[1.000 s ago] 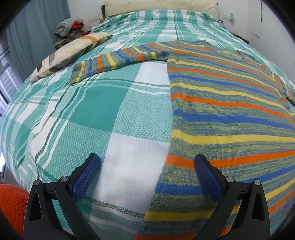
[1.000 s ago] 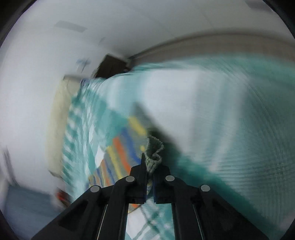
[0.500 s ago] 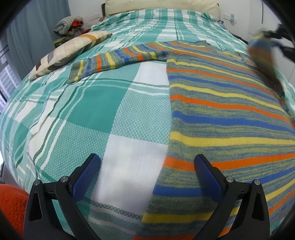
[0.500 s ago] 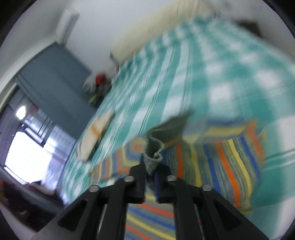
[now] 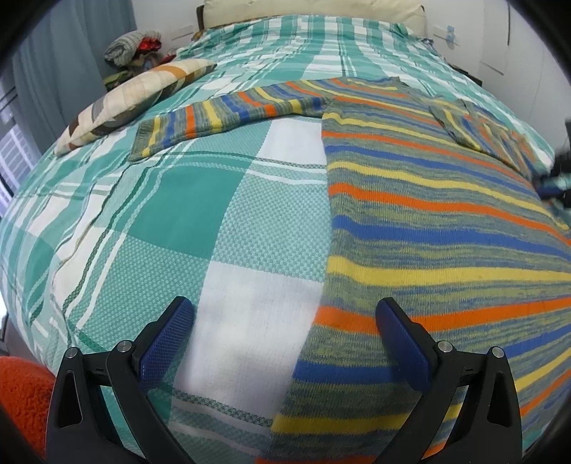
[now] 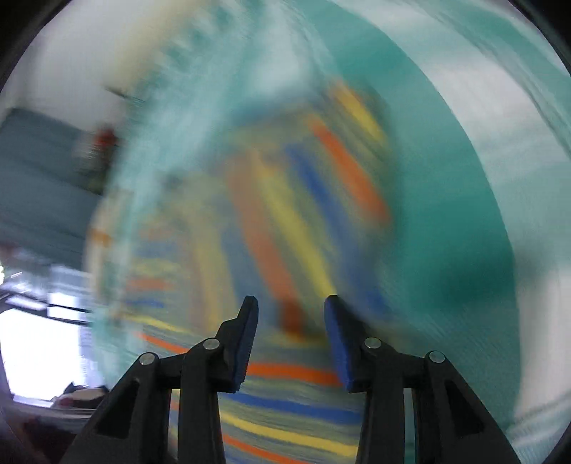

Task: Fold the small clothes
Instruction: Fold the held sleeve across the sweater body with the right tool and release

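Left wrist view shows the teal plaid bed (image 5: 171, 200) with the striped sweater (image 5: 428, 221) spread flat over its right half, one sleeve (image 5: 228, 114) stretched toward the patchwork pillow (image 5: 135, 100). Left gripper (image 5: 285, 339) hovers wide apart at the hem; right gripper (image 6: 289, 342), badly blurred, gapes empty above the stripes.

bed (image 5: 178, 200) covered by a teal, green and white plaid bedspread (image 5: 228, 221). patchwork pillow (image 5: 132, 103) in cream, brown and orange lying near the far left edge of the bed. behind it a heap of bundled clothes (image 5: 132, 46), grey knit on top with something red. cream headboard cushion (image 5: 307, 9) along the far end. grey curtain (image 5: 71, 64) at left, white wall at right. fuzzy orange fabric (image 5: 21, 399) in bottom left corner. right wrist view heavily motion-blurred; bright window (image 6: 39, 353) at lower left.
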A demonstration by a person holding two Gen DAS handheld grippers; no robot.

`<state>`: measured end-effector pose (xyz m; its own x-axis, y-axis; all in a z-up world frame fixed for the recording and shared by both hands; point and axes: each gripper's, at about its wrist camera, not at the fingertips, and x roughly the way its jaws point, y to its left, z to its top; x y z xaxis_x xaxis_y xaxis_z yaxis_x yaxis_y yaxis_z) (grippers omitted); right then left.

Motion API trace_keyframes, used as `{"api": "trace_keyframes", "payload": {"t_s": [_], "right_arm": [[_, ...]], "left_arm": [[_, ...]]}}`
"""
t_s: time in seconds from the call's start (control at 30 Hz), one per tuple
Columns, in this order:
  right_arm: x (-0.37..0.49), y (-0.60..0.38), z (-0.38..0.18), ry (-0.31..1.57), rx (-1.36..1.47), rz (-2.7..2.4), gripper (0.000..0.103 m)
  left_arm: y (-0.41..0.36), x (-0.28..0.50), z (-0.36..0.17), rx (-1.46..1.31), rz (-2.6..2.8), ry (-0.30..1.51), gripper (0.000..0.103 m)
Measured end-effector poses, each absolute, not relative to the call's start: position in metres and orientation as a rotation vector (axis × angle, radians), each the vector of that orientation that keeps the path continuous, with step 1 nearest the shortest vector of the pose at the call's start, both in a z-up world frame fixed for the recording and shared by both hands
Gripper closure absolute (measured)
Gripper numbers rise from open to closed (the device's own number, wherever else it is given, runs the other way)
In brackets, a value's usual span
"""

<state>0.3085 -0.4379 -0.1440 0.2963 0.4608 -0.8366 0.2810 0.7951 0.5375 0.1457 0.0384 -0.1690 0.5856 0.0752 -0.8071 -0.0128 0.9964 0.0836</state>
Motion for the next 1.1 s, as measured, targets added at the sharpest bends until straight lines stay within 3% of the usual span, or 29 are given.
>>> {"api": "trace_keyframes", "payload": {"t_s": [0.13,0.3,0.4,0.47,0.6,0.73,0.9,1.03,1.07,1.1], "right_arm": [[0.306,-0.45,-0.143,1.324,0.725,0.158,0.086],[0.343,-0.466,-0.098,1.199,0.567,0.101,0.086],[0.369,-0.476,-0.111,1.236,0.559,0.042,0.086],[0.386,-0.48,-0.132,1.263,0.551,-0.031,0.094],[0.389,-0.489,-0.126,1.108,0.572,-0.106,0.088],[0.368,-0.474,-0.11,1.088,0.519,0.0,0.088],[0.308,-0.433,-0.123,1.221,0.354,0.113,0.073],[0.242,-0.405,-0.105,1.183,0.17,0.054,0.063],[0.229,-0.398,-0.097,1.159,0.152,0.038,0.051],[0.211,-0.387,-0.086,1.125,0.114,0.016,0.031]], "left_arm": [[0.039,0.145,-0.169,0.074,0.051,0.945,0.0],[0.037,0.145,-0.172,0.083,0.056,0.942,0.0],[0.036,0.143,-0.173,0.092,0.054,0.926,0.0],[0.037,0.142,-0.174,0.094,0.052,0.916,0.0],[0.038,0.143,-0.174,0.094,0.046,0.918,0.0],[0.039,0.147,-0.174,0.075,0.038,0.941,0.0],[0.041,0.147,-0.174,0.057,0.033,0.955,0.0],[0.043,0.146,-0.173,0.038,0.026,0.987,0.0],[0.042,0.146,-0.173,0.039,0.024,0.993,0.0],[0.042,0.147,-0.173,0.043,0.025,0.996,0.0]]}}
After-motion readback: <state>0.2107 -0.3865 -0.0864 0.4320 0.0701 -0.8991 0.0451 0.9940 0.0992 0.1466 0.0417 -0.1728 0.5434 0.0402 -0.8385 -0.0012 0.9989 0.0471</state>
